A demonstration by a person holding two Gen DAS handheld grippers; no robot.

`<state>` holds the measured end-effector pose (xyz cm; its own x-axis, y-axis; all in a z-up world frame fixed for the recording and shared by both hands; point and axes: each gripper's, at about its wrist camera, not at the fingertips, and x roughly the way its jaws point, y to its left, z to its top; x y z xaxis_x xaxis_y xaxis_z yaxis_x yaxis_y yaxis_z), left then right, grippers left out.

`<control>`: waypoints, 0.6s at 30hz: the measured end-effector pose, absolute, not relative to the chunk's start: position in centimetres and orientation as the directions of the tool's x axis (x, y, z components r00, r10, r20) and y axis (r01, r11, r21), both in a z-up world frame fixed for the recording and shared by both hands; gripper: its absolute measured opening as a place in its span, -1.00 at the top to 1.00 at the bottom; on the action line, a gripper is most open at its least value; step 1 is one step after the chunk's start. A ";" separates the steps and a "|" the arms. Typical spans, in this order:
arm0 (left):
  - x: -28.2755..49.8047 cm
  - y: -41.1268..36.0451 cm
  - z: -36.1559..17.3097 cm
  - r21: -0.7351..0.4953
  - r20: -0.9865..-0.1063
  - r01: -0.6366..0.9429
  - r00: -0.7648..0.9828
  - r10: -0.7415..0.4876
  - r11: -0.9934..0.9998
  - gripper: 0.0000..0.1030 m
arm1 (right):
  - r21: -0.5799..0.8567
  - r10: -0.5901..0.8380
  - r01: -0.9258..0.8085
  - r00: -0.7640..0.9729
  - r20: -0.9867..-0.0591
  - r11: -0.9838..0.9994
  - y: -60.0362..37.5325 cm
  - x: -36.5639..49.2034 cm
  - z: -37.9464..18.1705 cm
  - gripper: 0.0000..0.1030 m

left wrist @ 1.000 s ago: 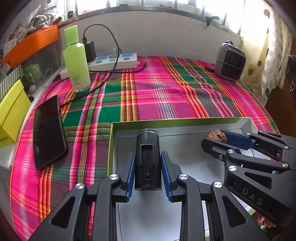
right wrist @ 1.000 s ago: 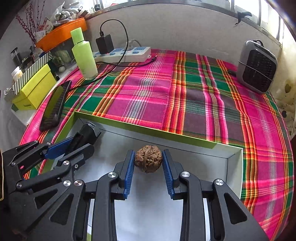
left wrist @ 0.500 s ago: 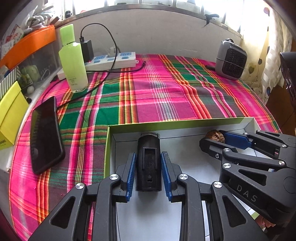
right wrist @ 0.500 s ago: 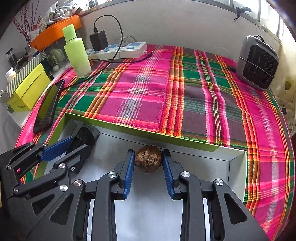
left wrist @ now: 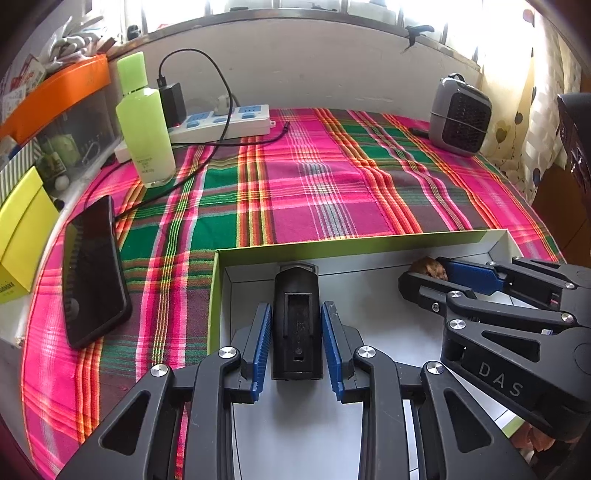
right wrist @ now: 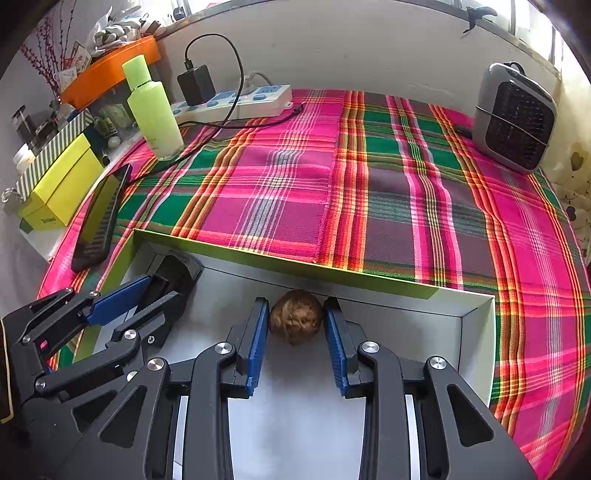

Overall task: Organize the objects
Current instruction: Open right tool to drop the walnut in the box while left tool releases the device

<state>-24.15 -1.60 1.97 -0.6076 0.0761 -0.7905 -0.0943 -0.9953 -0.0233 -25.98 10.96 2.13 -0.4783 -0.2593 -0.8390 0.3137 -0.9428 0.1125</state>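
The left gripper (left wrist: pixel 297 339) is clamped on a black oblong plastic device (left wrist: pixel 296 321), its long axis pointing to 12 o'clock, low in the white, green-edged shallow cardboard box (left wrist: pixel 354 243). At its 2 o'clock, the right gripper (right wrist: pixel 296 332) pinches a brown wrinkled walnut (right wrist: pixel 296 321) near the far wall.

A plaid-clothed table (left wrist: pixel 332 192) meets a pale wall (left wrist: pixel 314 70) — bright windows (left wrist: pixel 424 11) above, spotted curtain (left wrist: pixel 535 92) at right.

Pink-green plaid cloth (left wrist: pixel 325 192), lime-rimmed white box (left wrist: pixel 369 242), brown walnut (right wrist: pixel 295 321).
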 end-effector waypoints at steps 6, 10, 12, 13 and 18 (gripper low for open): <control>-23.3 -1.7 2.6 -0.014 -0.782 -0.091 -0.620 0.067 -0.996 0.36 | 0.134 -0.274 0.299 -0.494 -0.825 -0.945 11.5 -25.5 2.7 0.11; -22.7 -1.9 3.2 -0.010 -0.771 -0.089 -0.633 0.065 -0.996 0.33 | 0.124 -0.262 0.288 -0.511 -0.819 -0.950 11.7 -25.0 3.0 0.11; -22.2 -2.0 3.7 -0.013 -0.765 -0.089 -0.641 0.067 -0.996 0.32 | 0.129 -0.268 0.289 -0.515 -0.814 -0.949 11.9 -24.6 3.2 0.11; -22.0 -2.0 3.8 -0.011 -0.762 -0.090 -0.644 0.067 -0.996 0.31 | 0.131 -0.269 0.287 -0.518 -0.812 -0.949 12.1 -24.4 3.3 0.11; -20.9 -2.4 4.5 -0.028 -0.755 -0.083 -0.651 0.075 -0.996 0.28 | 0.136 -0.277 0.285 -0.546 -0.790 -0.949 12.7 -23.1 4.1 0.11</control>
